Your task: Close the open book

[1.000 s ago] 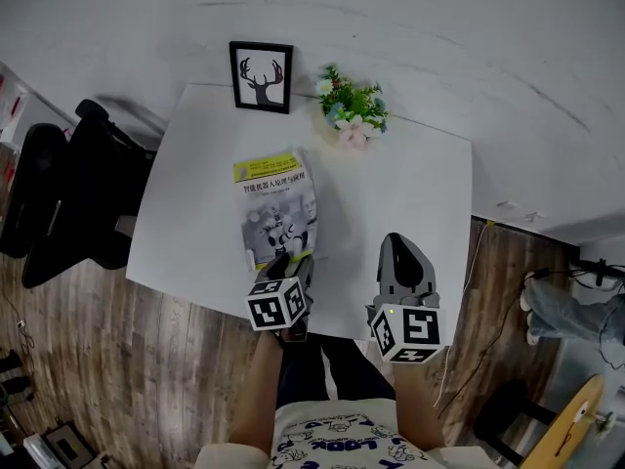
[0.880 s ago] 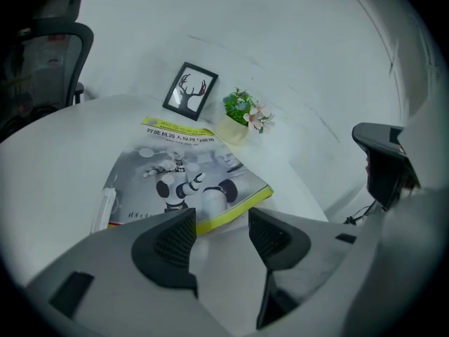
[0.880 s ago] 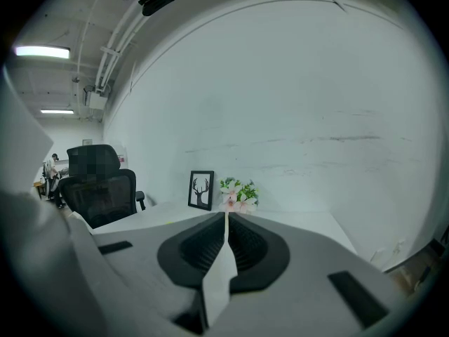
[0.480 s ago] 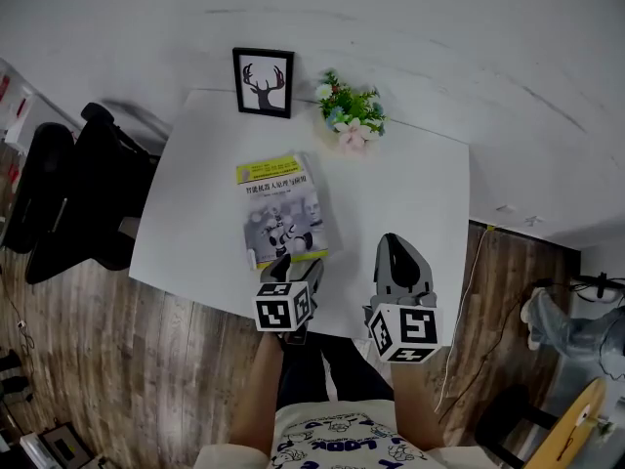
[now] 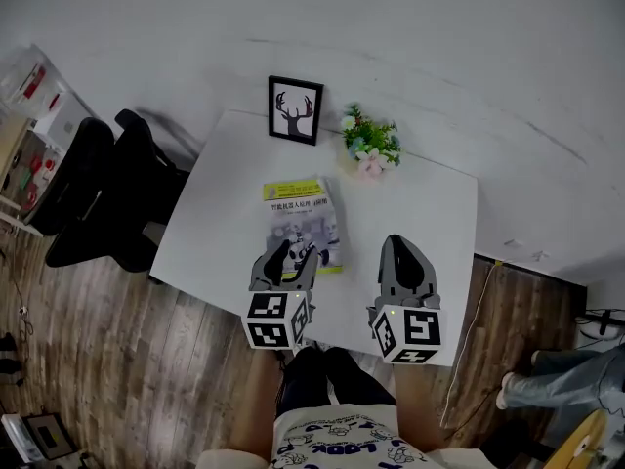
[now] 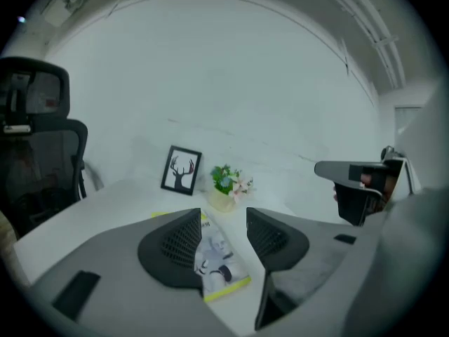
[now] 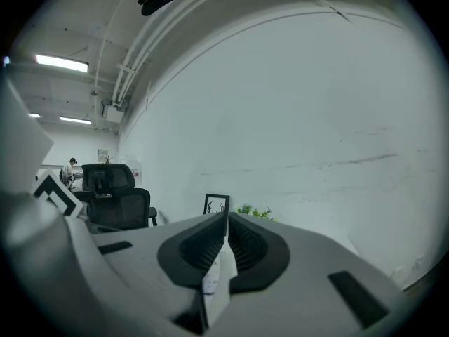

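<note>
Book (image 5: pixel 303 225): closed; flat on table (image 5: pixel 430 213)
Left gripper (image 5: pixel 284 260): jaws apart, just been narrowing; nothing between them
Right gripper (image 5: pixel 399 254): clamped on white slip (image 7: pixel 214 279)
Risk: a low left sweep could nudge the book askew

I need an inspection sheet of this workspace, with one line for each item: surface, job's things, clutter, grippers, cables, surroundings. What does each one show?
surface: white table, no spill or damage seen.
job's things: book lies closed and flat on the table, cover up.
clutter: framed deer picture and flower pot stand at the far edge, apart from the book.
grippers: left gripper hovers by the book's near end, jaws apart and just closing, nothing between them; right gripper has its jaws together, nothing held.
cables: thin cable hangs beside the table's right corner.
surroundings: black office chairs at the left, wood floor, white wall behind.
</note>
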